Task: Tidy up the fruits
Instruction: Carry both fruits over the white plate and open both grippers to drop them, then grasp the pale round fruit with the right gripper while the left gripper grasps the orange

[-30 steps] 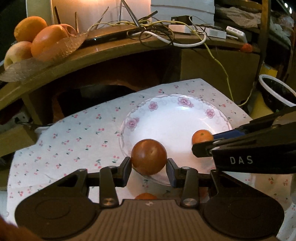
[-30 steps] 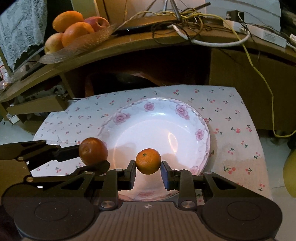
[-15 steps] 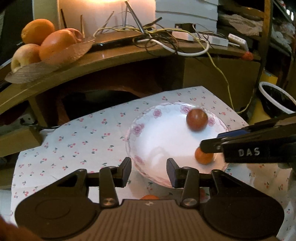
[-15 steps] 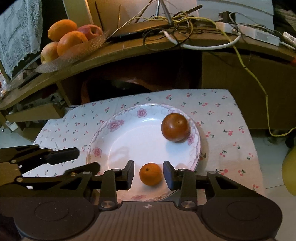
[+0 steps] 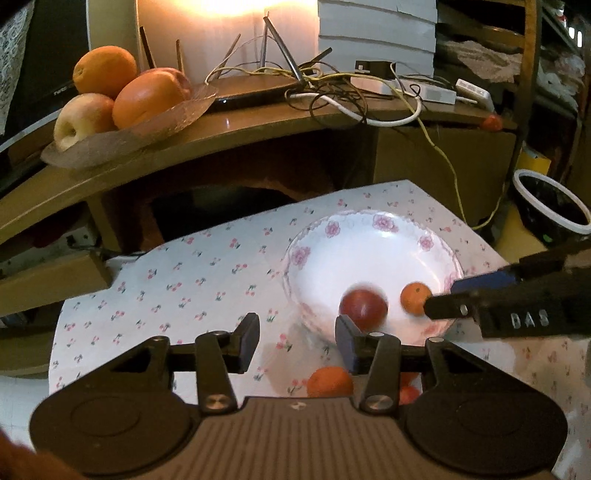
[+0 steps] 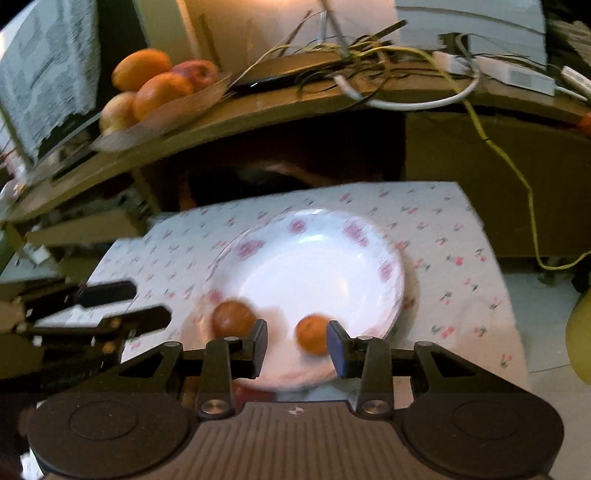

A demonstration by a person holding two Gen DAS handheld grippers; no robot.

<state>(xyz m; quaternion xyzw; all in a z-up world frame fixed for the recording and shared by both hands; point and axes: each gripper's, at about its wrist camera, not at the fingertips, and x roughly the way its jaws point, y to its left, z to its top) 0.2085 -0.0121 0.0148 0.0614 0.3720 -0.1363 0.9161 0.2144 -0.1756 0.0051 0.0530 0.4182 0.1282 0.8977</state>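
White floral plate (image 6: pixel 362 236) on the cherry-print cloth (image 5: pixel 192 280) held two round fruits, no long axis: dark red fruit (image 5: pixel 364 309) blurred, seemingly rolling, and small mandarin (image 6: pixel 312 334) near the front rim. Left gripper (image 5: pixel 297 341) opening, empty; right gripper (image 6: pixel 297 347) parted, mandarin loose between.

Behind my spot there's a curved wooden shelf (image 5: pixel 258 129), all tangled cables (image 5: pixel 332 92) on top and a warm glow on the wall (image 5: pixel 221 22) above it. Dark cubby under it, pale floor (image 6: pixel 546 332) off right.
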